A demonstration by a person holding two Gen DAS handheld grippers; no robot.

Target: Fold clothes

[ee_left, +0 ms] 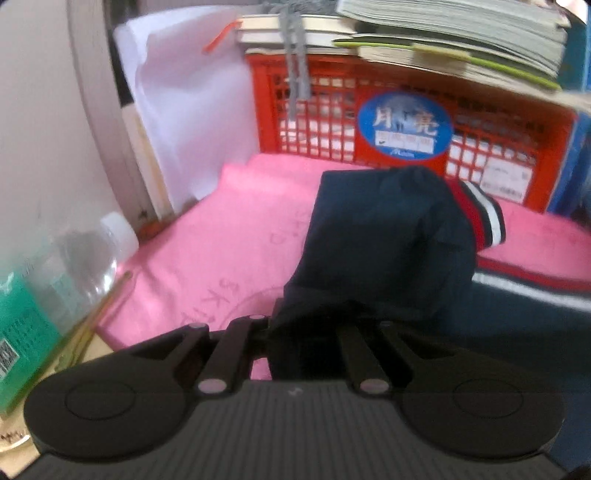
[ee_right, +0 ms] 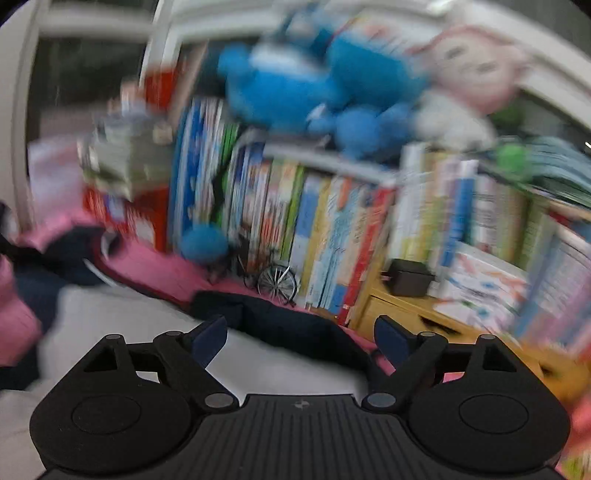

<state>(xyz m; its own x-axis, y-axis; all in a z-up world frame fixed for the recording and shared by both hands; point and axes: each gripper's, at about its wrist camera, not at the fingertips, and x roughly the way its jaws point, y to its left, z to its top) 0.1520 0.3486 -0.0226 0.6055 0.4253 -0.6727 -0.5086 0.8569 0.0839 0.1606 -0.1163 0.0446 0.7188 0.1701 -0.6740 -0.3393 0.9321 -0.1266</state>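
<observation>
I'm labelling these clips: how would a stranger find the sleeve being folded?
Find the red plastic crate under the stacked books; a pink cloth lies before it. Over the cloth, the left gripper holds up a navy sleeve, the only thing with a red-and-white striped cuff.

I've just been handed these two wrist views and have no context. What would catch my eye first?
In the left view, a navy sleeve with a red and white striped cuff is lifted over the pink mat, bunched in the left claw. Behind it stands a red crate. The right view is blurred: the right claw is open and empty, facing blue plush toys atop packed books.
</observation>
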